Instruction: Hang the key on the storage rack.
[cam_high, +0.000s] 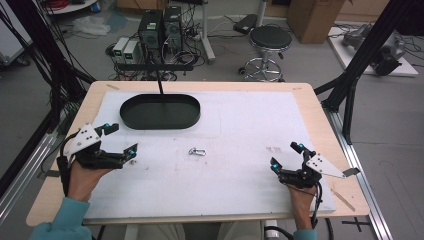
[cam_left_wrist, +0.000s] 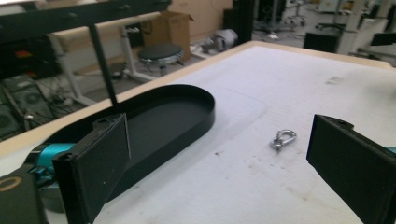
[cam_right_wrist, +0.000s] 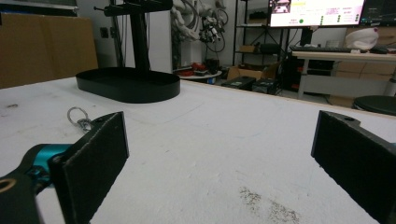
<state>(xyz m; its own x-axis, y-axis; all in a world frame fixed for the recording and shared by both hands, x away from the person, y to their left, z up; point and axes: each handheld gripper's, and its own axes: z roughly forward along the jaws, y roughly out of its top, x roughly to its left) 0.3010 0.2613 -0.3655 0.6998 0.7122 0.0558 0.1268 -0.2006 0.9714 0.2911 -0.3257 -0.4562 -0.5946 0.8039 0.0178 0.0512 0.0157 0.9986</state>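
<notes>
Tray (cam_high: 160, 111) at table (cam_high: 310, 105) far left; clasp (cam_high: 197, 151) near centre, before tray, between left gripper (cam_high: 121, 140) and right gripper (cam_high: 285, 156).

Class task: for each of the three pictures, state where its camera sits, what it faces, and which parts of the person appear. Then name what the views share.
High view: above the person's side, looking down on the table; both hands, left gripper and right gripper open.
Left gripper view: rides the left gripper, facing the black tray.
Right gripper view: low, along its gripper.
All share tray and metal clasp.
</notes>
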